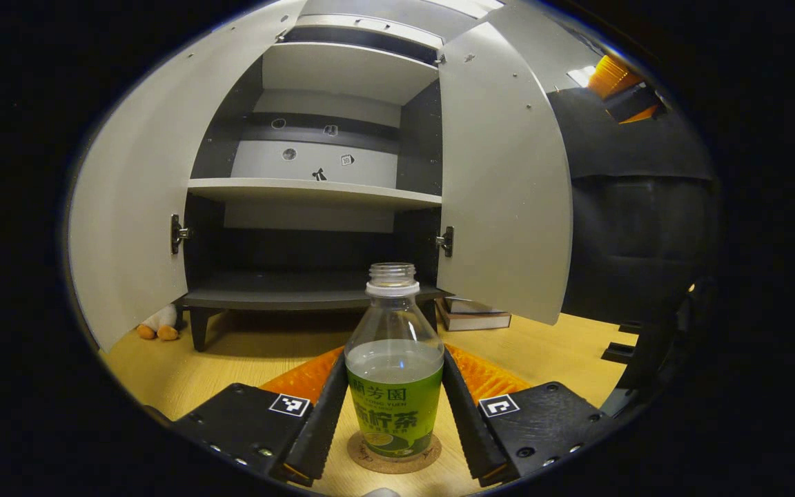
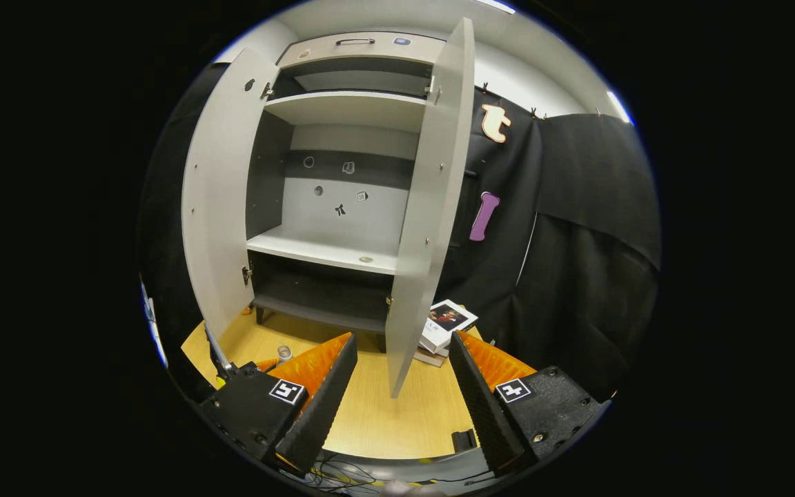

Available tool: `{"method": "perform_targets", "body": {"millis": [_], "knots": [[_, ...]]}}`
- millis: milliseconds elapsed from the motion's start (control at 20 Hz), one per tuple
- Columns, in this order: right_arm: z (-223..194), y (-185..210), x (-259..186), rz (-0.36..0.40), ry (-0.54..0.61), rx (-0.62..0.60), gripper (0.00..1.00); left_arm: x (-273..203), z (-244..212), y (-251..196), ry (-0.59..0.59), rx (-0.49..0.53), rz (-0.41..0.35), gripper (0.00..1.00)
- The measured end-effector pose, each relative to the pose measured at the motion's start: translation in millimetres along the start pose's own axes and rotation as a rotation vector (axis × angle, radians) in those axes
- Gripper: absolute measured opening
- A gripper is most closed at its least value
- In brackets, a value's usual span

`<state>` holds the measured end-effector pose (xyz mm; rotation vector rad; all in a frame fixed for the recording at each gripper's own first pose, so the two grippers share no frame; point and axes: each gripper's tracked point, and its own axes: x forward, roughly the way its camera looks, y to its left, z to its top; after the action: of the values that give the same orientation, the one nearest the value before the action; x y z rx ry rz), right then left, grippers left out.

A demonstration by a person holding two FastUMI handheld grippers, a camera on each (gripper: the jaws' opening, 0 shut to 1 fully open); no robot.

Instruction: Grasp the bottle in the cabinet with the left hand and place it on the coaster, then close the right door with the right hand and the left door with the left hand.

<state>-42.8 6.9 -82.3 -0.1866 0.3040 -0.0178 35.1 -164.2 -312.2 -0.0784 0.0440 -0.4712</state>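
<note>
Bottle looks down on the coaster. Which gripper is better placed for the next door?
Right. The right gripper is open, empty and faces the right door's free edge. The left gripper brackets the bottle standing on the coaster and must back off first.

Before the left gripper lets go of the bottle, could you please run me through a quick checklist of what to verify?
1. Bottle standing on the coaster: ok, upright, its base within the round mat.
2. Left gripper hold on the bottle: cannot tell; fingers flank it closely, but contact on both sides is unclear.
3. Bottle cap: not ok, the neck is open and liquid is inside, so release gently.
4. Right door ready to close: ok, it stands wide open.
5. Right gripper free for the door: ok, open and empty, facing the door's edge.
6. Left door: ok, open, waiting for later.
</note>
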Motion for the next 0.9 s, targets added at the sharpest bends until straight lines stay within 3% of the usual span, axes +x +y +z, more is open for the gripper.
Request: {"method": "perform_targets", "body": {"millis": [350, 450, 500, 900], "knots": [[-4.7, -5.7, -2.6, 0.005, 0.007, 0.016, 0.84, -3.7, 0.1, -5.0, 0.022, 0.039, -0.01, 0.77], [-4.7, -8.2, -5.3, 0.004, 0.005, 0.032, 0.84, -7.4, 8.6, -8.4, 0.02, 0.05, -0.003, 0.94], [-3.8, -10.8, -6.6, -0.002, 0.001, 0.036, 0.84, -8.9, 17.8, -7.3, 0.011, 0.057, 0.002, 0.98], [12.3, -23.5, -14.1, -0.004, -0.067, 0.08, 0.84, -11.5, 118.4, 3.3, -0.017, 0.008, 0.032, 0.98]]}}
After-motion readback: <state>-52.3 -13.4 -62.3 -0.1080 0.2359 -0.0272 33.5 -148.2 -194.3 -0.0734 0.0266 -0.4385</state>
